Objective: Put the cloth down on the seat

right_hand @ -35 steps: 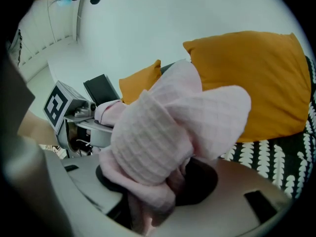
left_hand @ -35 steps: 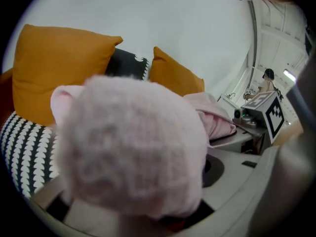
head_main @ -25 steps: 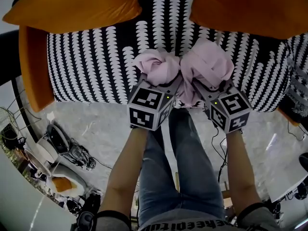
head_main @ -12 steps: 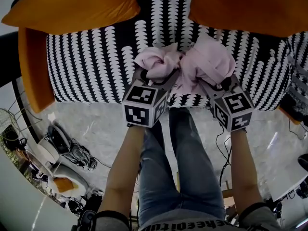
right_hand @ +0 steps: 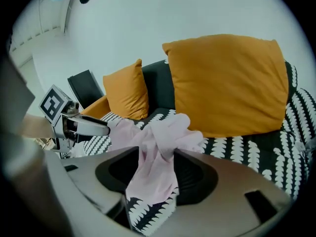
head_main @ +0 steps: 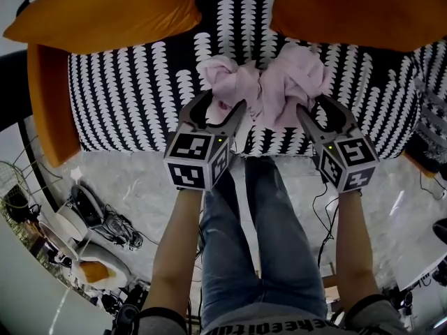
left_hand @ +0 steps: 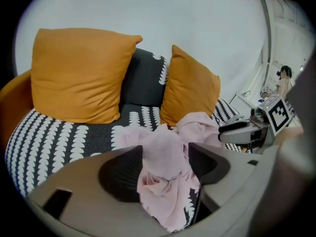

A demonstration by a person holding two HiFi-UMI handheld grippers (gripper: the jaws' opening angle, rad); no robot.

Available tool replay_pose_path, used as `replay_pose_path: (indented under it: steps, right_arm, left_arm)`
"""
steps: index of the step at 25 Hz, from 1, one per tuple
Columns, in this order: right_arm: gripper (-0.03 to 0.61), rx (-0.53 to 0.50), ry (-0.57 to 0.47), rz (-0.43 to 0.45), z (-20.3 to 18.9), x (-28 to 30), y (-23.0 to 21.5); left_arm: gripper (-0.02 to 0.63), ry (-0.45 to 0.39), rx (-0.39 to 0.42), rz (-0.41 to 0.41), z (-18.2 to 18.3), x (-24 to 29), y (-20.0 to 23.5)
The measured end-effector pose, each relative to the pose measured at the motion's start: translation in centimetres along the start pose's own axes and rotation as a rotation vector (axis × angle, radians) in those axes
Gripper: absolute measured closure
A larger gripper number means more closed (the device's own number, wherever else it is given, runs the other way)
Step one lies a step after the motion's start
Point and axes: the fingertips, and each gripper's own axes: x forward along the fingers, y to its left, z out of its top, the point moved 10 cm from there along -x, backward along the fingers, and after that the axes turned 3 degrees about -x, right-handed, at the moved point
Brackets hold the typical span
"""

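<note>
A crumpled pink cloth (head_main: 264,89) lies on the black-and-white patterned seat (head_main: 126,96), near its front edge. My left gripper (head_main: 218,109) stands open at the cloth's left lobe, jaws spread wide. In the left gripper view the cloth (left_hand: 163,157) sits loose between the jaws of that gripper (left_hand: 165,159). My right gripper (head_main: 320,112) is open at the cloth's right lobe. In the right gripper view a fold of cloth (right_hand: 155,147) drapes between the spread jaws of the right gripper (right_hand: 153,169) and over the seat's edge.
Two orange cushions (head_main: 105,9) (head_main: 363,9) lean against the seat's back. An orange armrest (head_main: 47,96) closes the left side. The person's legs in jeans (head_main: 265,243) stand at the seat's front. Cables and gear (head_main: 98,215) lie on the floor at the left.
Both grippers let go of the cloth and their jaws spread. Both drew back toward the person, while the cloth stayed on the seat.
</note>
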Motion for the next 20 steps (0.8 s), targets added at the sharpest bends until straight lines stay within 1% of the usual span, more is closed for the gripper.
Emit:
replay_pose_path:
  steps: [4,5,6,8,9,10,11,13,16,18,20]
  right_arm:
    - [0.331,-0.018,-0.039,0.01,2.6,-1.6,1.0]
    - [0.341,-0.025,-0.051,0.017,2.7,-1.4,1.2]
    - [0.38,-0.029,-0.063,0.027,2.5,-0.9,1.5]
    - [0.387,-0.023,-0.088,0.056,2.0,0.8,2.4]
    - [0.401,-0.017,-0.098,0.065,1.9,1.4,3.0]
    - [0.438,-0.012,-0.105,0.066,2.2,1.4,3.8]
    - [0.458,-0.01,-0.11,0.06,3.0,0.8,4.6]
    - [0.511,-0.012,-0.122,0.039,5.4,-1.8,5.9]
    - [0.562,-0.015,-0.16,0.028,7.7,-4.6,7.6]
    - [0.582,-0.014,-0.191,0.028,8.1,-5.7,8.5]
    - [0.583,-0.011,-0.211,0.027,8.0,-7.0,8.8]
  left_arm:
    - [0.279,-0.017,-0.003,-0.005,1.5,-1.6,-0.5]
    - [0.279,-0.027,0.004,-0.001,1.5,-1.6,-0.4]
    - [0.281,-0.037,0.01,0.003,1.3,-1.5,-0.2]
    - [0.289,-0.046,0.019,0.006,0.7,-1.2,0.8]
    - [0.307,-0.046,0.026,0.003,0.5,-1.3,1.3]
    - [0.335,-0.045,0.035,-0.005,0.5,-1.7,1.5]
    - [0.371,-0.044,0.046,-0.017,1.0,-2.5,1.3]
    - [0.41,-0.047,0.071,-0.051,2.8,-4.5,-0.2]
    - [0.453,-0.056,0.119,-0.076,4.7,-6.9,-2.0]
    - [0.475,-0.066,0.137,-0.089,5.1,-8.2,-2.7]
    - [0.505,-0.081,0.14,-0.109,5.3,-8.9,-4.0]
